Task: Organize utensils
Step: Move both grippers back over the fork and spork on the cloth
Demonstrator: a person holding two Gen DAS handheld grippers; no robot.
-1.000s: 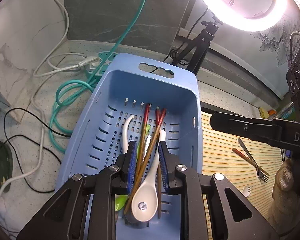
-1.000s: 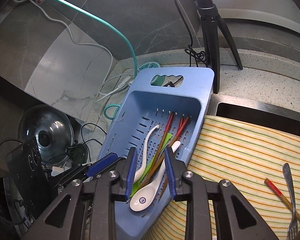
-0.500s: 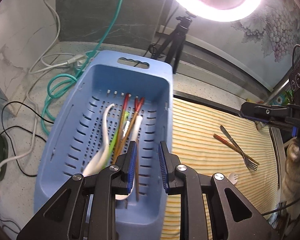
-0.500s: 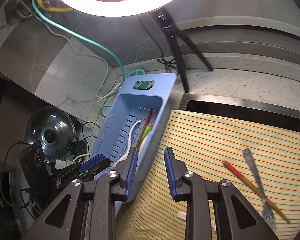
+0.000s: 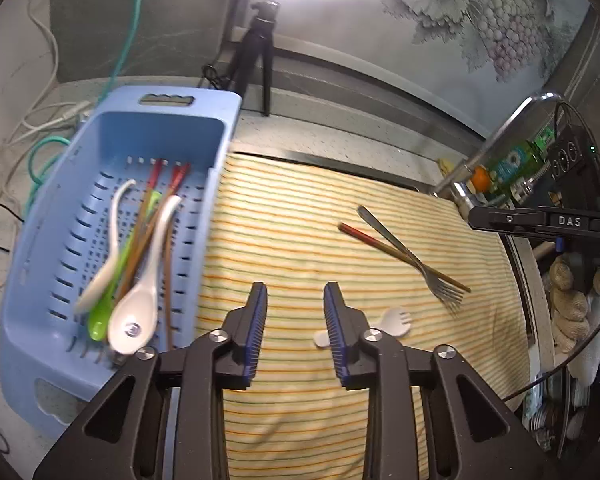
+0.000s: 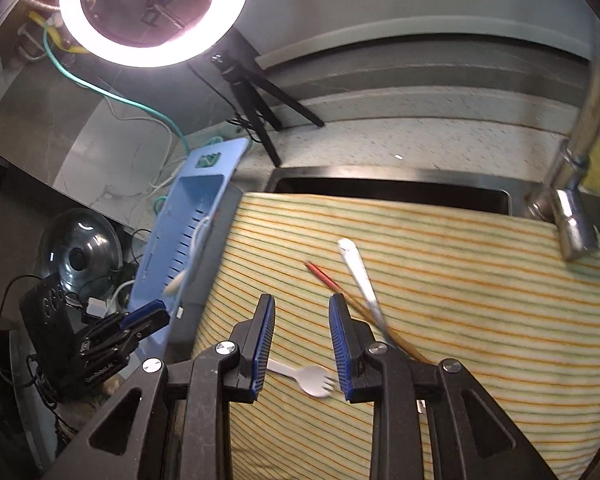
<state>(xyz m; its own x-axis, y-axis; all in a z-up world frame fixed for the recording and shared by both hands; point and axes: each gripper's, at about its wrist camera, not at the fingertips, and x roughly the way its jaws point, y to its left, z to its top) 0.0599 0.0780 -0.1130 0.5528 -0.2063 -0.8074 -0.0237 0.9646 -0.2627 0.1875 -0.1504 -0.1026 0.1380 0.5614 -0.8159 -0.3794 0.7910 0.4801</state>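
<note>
The white spork (image 6: 314, 378) lies on the striped cloth (image 6: 440, 280) between the right gripper (image 6: 302, 344)'s released, empty fingers; the left gripper (image 5: 294, 328) hovers released just left of it. The fork (image 5: 412, 256) crosses a chopstick (image 5: 380, 242) farther off. Only the left view shows inside the basket (image 5: 40, 320): spoons (image 5: 140, 304), chopsticks.

We see a pale blue basket (image 5: 112, 128) holding white spoons (image 5: 140, 304) and a lime-green spoon (image 5: 100, 320), a cloth (image 5: 284, 240) striped cream, orange and green, and a red-tipped chopstick (image 5: 356, 234).
</note>
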